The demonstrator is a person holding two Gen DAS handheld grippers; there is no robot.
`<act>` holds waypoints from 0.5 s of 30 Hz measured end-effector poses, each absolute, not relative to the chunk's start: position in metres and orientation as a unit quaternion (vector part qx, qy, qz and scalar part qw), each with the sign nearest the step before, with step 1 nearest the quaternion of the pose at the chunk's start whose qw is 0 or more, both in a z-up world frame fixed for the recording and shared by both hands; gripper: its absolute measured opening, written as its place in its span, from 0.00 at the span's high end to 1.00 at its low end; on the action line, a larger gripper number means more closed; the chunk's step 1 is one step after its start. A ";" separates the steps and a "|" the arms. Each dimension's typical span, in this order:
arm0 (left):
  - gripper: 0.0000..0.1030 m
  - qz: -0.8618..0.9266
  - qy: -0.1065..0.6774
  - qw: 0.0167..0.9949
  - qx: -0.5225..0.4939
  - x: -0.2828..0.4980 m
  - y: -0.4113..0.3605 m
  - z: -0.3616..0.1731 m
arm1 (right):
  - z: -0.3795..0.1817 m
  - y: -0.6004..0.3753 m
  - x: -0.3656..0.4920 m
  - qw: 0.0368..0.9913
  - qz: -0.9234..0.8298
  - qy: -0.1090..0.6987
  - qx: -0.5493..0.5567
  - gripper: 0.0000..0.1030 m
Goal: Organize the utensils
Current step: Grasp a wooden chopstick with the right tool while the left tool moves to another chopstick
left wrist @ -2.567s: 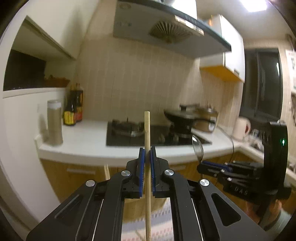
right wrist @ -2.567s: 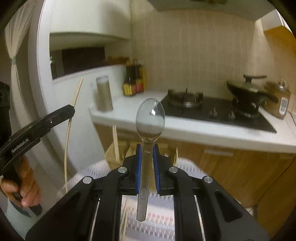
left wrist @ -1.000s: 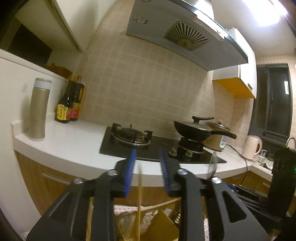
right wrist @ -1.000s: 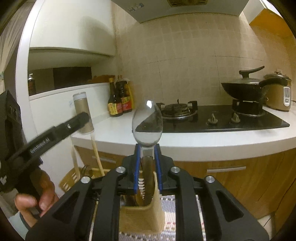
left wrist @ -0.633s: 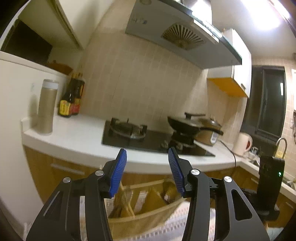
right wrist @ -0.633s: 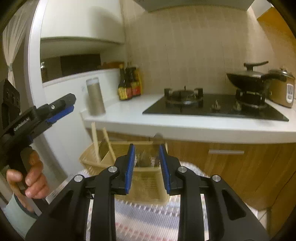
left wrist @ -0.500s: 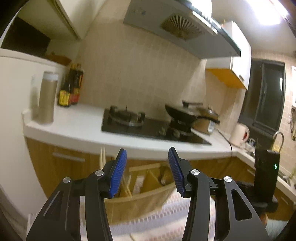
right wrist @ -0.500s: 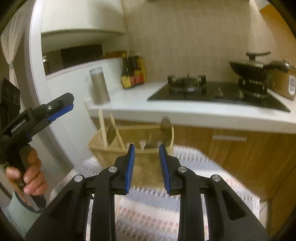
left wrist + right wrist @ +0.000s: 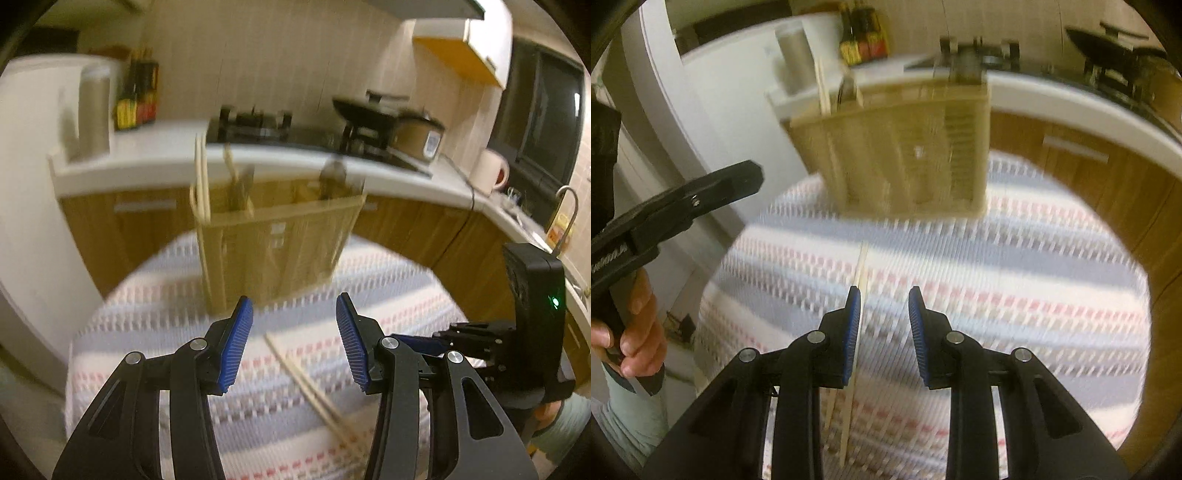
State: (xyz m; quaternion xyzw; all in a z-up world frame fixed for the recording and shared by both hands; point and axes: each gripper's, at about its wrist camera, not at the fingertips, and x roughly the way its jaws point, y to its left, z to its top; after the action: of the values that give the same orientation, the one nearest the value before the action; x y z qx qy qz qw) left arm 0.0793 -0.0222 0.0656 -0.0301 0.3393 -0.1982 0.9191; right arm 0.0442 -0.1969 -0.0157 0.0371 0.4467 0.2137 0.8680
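Chopsticks (image 9: 314,391) lie loose on the striped table (image 9: 406,295); left gripper (image 9: 293,339) and right gripper (image 9: 884,332) hover wide open and empty, seemingly to collect them for the holder (image 9: 277,247).

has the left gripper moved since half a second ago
Yes. The left gripper has tipped downward: the white countertop sits higher in its view, and the striped cloth now fills the foreground.
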 end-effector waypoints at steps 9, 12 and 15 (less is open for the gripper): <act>0.64 -0.191 0.407 0.892 -0.049 0.085 -0.012 0.007 | -0.070 -0.175 0.019 0.843 0.224 0.488 0.039 0.78; 0.66 -0.190 0.422 0.884 -0.059 0.089 -0.009 -0.005 | -0.071 -0.167 0.014 0.853 0.214 0.475 0.010 0.82; 0.66 -0.190 0.430 0.880 -0.068 0.092 -0.005 -0.012 | -0.073 -0.158 0.010 0.858 0.207 0.470 -0.013 0.82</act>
State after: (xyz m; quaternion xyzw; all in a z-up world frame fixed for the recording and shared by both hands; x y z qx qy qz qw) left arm 0.0921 -0.0053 -0.0119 -0.0678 0.4298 -0.1901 0.8801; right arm 0.0103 -0.1583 -0.0729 -0.0134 0.4697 0.2068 0.8582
